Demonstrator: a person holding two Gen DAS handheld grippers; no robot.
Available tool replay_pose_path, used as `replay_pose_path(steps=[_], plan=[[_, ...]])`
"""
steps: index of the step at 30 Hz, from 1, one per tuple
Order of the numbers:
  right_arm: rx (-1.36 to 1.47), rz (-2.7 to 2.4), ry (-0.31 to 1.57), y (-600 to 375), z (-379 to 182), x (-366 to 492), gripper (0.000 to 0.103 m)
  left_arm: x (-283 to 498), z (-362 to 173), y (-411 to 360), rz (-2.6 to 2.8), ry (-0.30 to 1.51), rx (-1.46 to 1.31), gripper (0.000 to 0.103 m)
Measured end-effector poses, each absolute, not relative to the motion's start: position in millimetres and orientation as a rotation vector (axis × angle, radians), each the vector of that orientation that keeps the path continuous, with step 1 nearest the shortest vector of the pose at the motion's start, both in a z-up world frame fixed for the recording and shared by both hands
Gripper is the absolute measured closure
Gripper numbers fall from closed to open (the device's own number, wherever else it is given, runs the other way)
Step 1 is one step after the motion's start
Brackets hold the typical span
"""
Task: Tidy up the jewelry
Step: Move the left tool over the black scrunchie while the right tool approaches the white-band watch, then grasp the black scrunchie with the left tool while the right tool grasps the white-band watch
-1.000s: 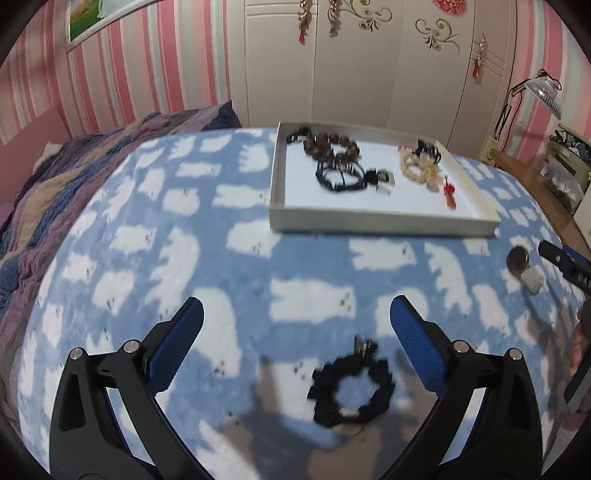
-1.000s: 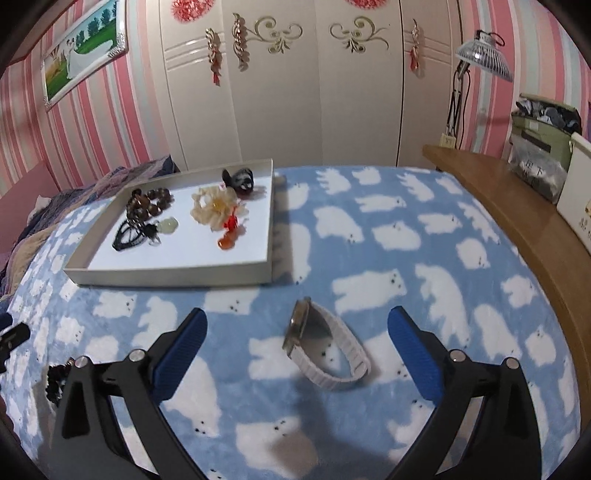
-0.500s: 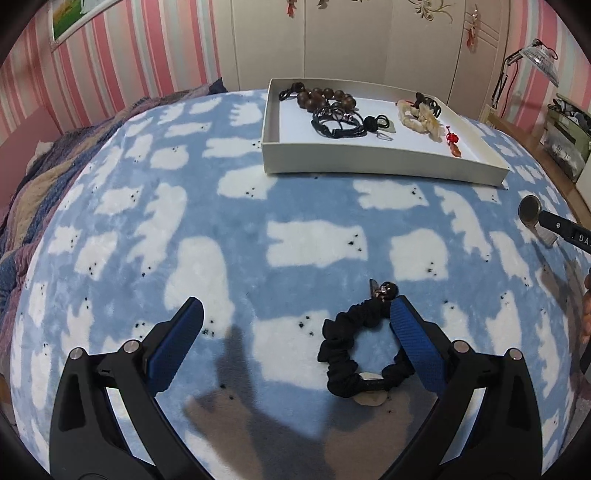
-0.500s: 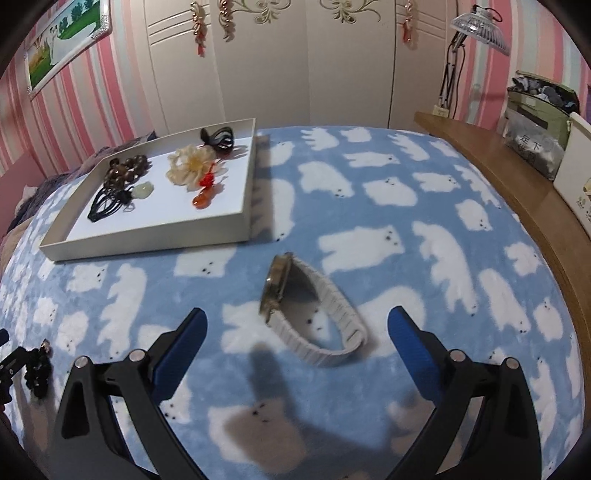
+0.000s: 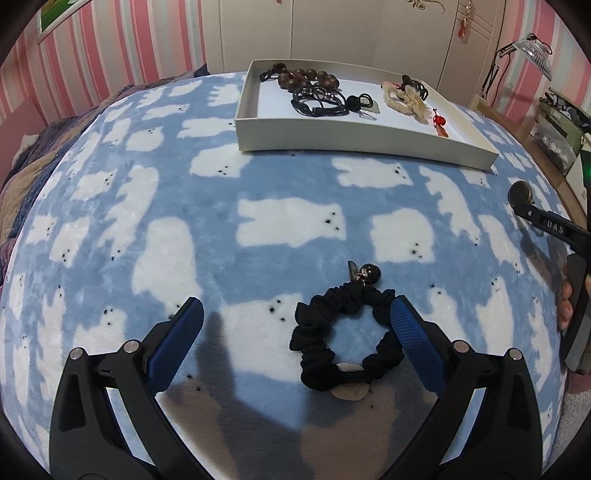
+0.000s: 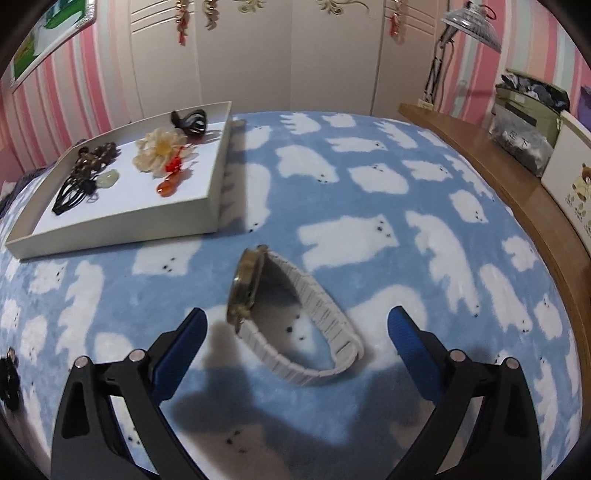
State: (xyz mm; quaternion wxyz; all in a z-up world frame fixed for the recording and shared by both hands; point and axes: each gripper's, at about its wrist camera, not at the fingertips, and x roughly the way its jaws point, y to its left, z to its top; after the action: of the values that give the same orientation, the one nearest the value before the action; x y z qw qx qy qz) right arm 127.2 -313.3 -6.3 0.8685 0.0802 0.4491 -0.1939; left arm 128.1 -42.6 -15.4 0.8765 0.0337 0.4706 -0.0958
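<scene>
A black scrunchie [image 5: 345, 341] with a dark charm lies on the blue blanket, between my left gripper's fingers and close to the right one. My left gripper [image 5: 295, 325] is open and empty just above it. A white-strapped watch [image 6: 291, 317] with a gold case lies on its side between the fingers of my right gripper [image 6: 297, 328], which is open and empty. A white tray [image 5: 354, 142] at the back holds wooden beads, black cords, a cream flower piece and a red pendant. The tray also shows in the right wrist view [image 6: 122, 229].
The blanket [image 5: 184, 206] with white bear shapes covers the bed. A wooden shelf [image 6: 517, 177] runs along the right, with bags, a box and a desk lamp [image 6: 469, 22]. My right gripper's arm and the watch face [image 5: 521, 194] show at the left view's right edge.
Both grippers have moved forward and down. The scrunchie now sits between the left fingers, and the watch sits between the right fingers. Both stay open.
</scene>
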Motion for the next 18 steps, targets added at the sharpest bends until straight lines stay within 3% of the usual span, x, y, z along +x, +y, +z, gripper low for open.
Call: replay_pose_path(steps=[18], plan=[[0.226,-0.393,0.947,-320.4,-11.3,127.7,0.005,126.1,-9.6,-30.4,-0.266,1.002,-0.001,0.003]])
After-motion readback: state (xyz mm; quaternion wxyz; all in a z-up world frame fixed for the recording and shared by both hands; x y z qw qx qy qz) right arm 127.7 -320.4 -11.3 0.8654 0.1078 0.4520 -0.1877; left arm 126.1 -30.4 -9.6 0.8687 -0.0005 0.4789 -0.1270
